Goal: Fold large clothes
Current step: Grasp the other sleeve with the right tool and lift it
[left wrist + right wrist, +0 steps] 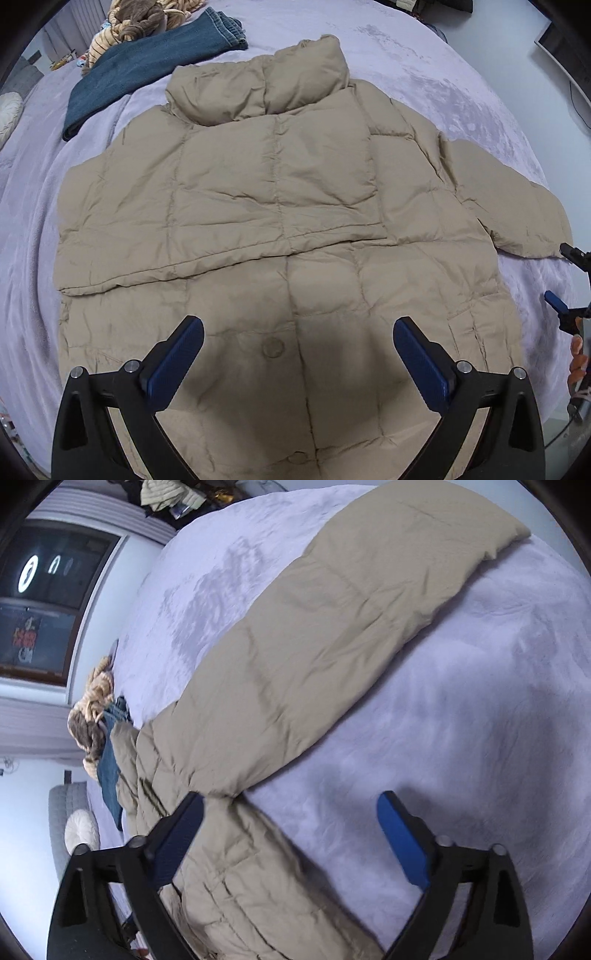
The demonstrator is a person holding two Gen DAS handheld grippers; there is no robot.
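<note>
A: Where is the jacket?
B: Flat on the bed, one sleeve folded across its front, the other sleeve lying outstretched.
A: The tools?
B: The left tool and the right tool are spread wide, gripping nothing, probably free to fetch that sleeve.

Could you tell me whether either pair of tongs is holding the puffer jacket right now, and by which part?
Nothing is held. The left tongs and right tongs stand open above the jacket.
</note>
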